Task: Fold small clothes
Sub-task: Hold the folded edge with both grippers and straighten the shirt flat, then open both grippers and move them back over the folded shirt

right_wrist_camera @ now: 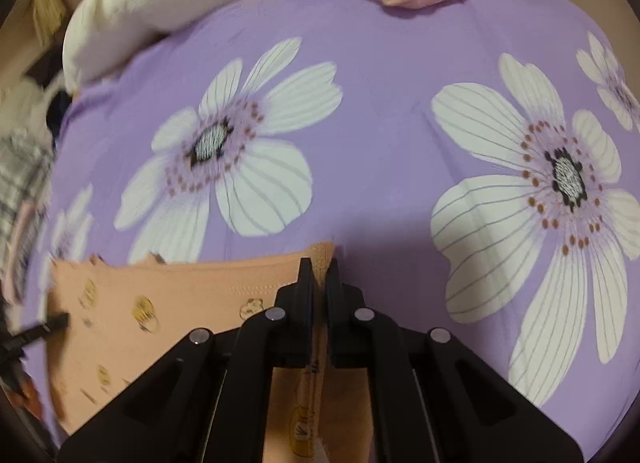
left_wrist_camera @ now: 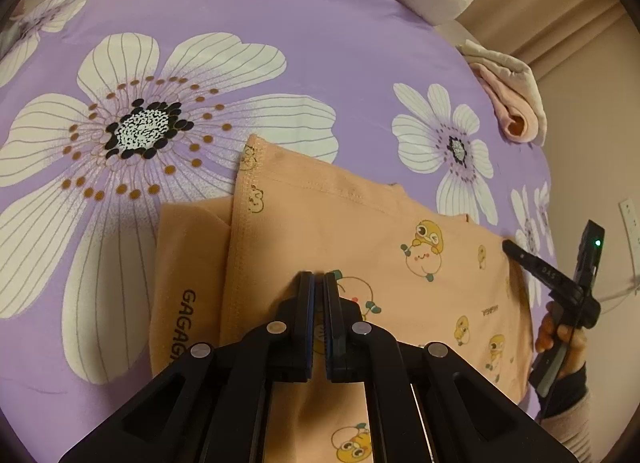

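Pinching peach garment [left_wrist_camera: 360, 223], both grippers.

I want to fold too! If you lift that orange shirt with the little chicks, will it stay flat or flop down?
Probably flop: the orange shirt is thin cloth, already creased into layers. It looks light, since the right gripper pinches just its edge. It may slide on the smooth purple sheet.

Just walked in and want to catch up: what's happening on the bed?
A person is folding a small orange garment with cartoon prints on a purple flowered bedspread. The left hand-held gripper is shut on the cloth, and the right hand-held gripper pinches its hemmed edge. Other folded clothes lie at the far edge.
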Demonstrator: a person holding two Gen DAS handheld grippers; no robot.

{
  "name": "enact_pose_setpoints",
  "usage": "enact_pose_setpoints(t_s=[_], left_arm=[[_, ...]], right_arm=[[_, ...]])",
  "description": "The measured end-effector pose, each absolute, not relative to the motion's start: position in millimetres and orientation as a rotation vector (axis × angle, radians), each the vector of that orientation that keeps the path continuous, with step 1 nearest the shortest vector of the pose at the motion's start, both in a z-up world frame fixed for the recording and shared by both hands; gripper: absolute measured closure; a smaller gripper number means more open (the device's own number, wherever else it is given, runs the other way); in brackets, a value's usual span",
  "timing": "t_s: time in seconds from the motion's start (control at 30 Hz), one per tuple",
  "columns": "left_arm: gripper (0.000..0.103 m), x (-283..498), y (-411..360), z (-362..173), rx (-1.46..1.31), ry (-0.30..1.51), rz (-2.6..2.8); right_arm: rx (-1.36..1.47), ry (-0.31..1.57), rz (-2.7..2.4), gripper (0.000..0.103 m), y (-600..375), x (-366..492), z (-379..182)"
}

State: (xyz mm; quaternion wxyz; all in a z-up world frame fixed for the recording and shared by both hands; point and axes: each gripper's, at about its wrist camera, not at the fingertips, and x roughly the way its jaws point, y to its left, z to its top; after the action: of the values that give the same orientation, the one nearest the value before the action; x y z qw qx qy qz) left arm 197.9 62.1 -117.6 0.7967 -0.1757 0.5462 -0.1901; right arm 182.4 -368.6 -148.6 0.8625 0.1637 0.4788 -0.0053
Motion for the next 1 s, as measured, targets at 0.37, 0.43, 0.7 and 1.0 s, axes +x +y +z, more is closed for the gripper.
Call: enact_pose_setpoints(t_s=[0.37, 0.43, 0.7, 1.0], left_arm=[[0.100, 146.4, 70.2, -105.1, -0.257, 1.132, -0.460], [0.100, 138.6, 76.6, -112.6, -0.267, 1.145, -0.449], [0.100, 108.6, 98.2, -112.3, -0.340, 1.130, -0.444], [0.083, 76.2, 106.5, -93.3, -0.282, 1.087, -0.372]], right_arm=[[0.290, 0.901, 0.126, 0.087, -348.8, 93.7, -106.0], [0.258, 0.931, 0.154, 0.087, -337.8, 72.7, -114.7], [0.183, 0.981, 0.157, 0.090, -322.4, 8.3, -141.9], [0.257, 0.990, 0.146, 0.074, -328.3, -24.1, -130.6]])
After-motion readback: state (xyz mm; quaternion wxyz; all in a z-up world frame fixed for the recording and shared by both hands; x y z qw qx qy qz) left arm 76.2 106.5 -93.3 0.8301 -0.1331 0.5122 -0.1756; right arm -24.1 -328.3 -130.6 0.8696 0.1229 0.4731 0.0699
